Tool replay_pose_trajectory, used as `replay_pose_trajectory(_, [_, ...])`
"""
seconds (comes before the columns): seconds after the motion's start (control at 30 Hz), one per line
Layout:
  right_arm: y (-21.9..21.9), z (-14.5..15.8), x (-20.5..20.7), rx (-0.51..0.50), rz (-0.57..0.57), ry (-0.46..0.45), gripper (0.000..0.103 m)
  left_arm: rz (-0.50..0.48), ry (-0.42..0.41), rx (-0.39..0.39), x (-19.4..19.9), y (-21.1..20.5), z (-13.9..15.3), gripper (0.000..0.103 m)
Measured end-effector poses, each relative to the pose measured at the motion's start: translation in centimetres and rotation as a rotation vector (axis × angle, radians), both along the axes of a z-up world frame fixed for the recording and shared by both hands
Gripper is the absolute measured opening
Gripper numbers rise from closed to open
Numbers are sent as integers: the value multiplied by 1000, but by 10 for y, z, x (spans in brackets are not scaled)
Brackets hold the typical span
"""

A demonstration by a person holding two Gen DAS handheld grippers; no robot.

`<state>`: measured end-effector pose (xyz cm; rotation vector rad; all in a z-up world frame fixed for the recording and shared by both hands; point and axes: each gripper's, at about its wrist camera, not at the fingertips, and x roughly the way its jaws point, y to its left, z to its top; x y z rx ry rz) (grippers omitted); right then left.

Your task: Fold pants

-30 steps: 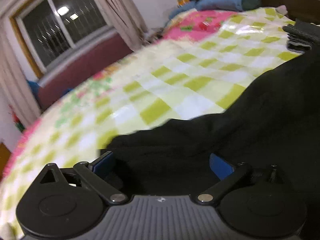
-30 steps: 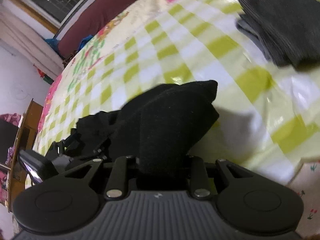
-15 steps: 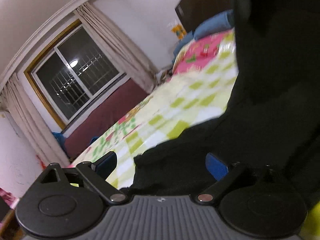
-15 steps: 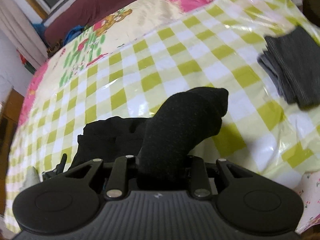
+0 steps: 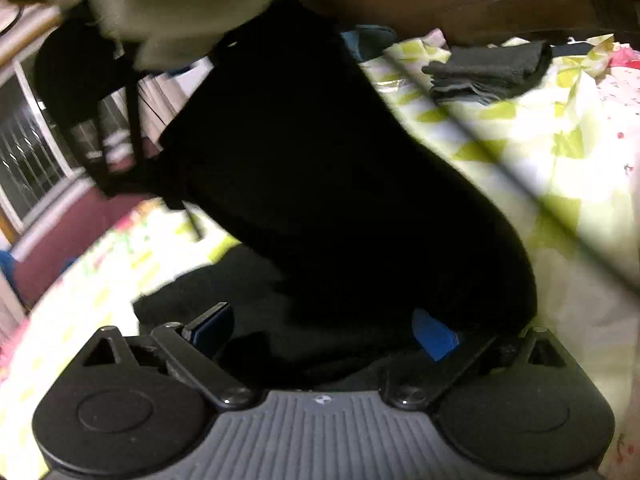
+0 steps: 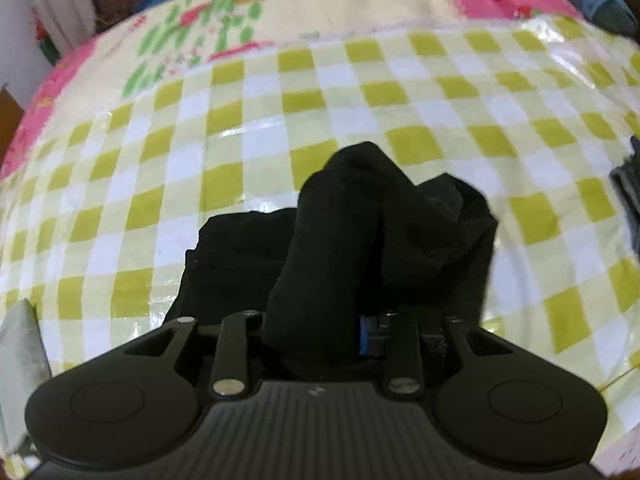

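Now, claw by claw, from the fingers outward:

Right claw [image 6: 320, 330]: closed down tight on a bunched fold of the black pants [image 6: 360, 232]; a blue pad [image 6: 366, 336] shows at lower centre of the right wrist view, pressed against the cloth.

Left claw [image 5: 324, 328]: fingers stand wide apart, with blue pads at lower left and lower right of the left wrist view; black cloth lies between them, but whether they pinch it I cannot tell.

Pants, right view: the gathered end rises from the claw toward frame centre, and the rest droops to lower left onto the bed [image 6: 280, 112].

Pants, left view: the pants [image 5: 320, 168] stretch as a long dark band from the claw at the bottom up to the upper left, where the other claw [image 5: 76, 76] shows blurred.

Long axis: by my reading it runs claw to claw, slanting lower right to upper left in the left view, lifted off the bed.

Nearer claw: both are at the cloth; only the right has a sure hold.

Coming move: likely laying the band flat on the checked sheet.

Beyond: a folded dark pile [image 5: 488, 72] sits at upper right, well apart.
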<state>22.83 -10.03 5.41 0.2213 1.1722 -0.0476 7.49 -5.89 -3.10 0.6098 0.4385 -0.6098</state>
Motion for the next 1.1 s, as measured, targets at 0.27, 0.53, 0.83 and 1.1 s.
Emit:
replay_pose_trajectory(0.27, [41, 2, 3, 74, 106, 8, 55, -9, 42, -1, 1, 11, 3, 103])
replay_pose_trajectory(0.53, [14, 28, -16, 110, 162, -123, 56, 121, 74, -30, -16, 35, 22, 103])
replay_pose_trajectory(0.83, [28, 11, -8, 81, 309, -61, 62, 251, 206, -237, -41, 67, 57, 103])
replay_pose_trajectory(1.1, [29, -20, 13, -49, 366, 10, 50, 368, 359, -281, -3, 38, 48, 103])
